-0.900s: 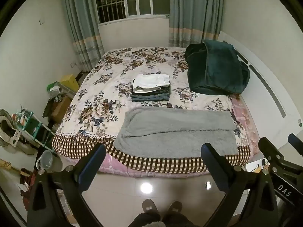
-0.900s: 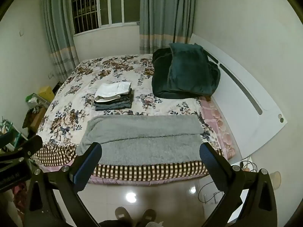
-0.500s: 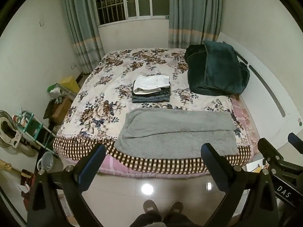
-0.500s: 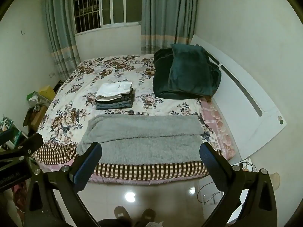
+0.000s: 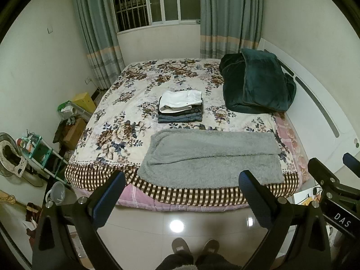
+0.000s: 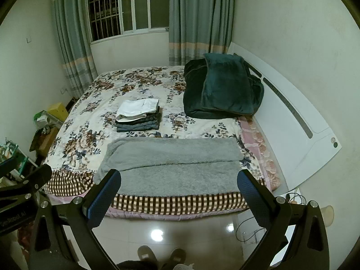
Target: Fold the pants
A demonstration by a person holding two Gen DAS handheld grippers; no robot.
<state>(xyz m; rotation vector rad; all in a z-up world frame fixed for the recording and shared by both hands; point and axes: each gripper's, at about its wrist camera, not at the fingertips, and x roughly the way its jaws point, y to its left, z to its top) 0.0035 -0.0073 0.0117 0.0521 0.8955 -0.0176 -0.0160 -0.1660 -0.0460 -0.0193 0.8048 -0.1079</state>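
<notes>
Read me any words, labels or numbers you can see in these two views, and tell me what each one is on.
"DAS": white letters on the right gripper body, at the lower right edge of the left wrist view.
Mirrored white lettering on the left gripper body, at the left edge of the right wrist view: too blurred to read for sure.
Nothing readable on the pants, the bed or the walls.

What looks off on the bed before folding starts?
Nothing stands out. The grey fleece pants lie flat along the near bed edge, the folded stack sits tidy behind them, and the dark green blanket is bundled by the headboard.
</notes>
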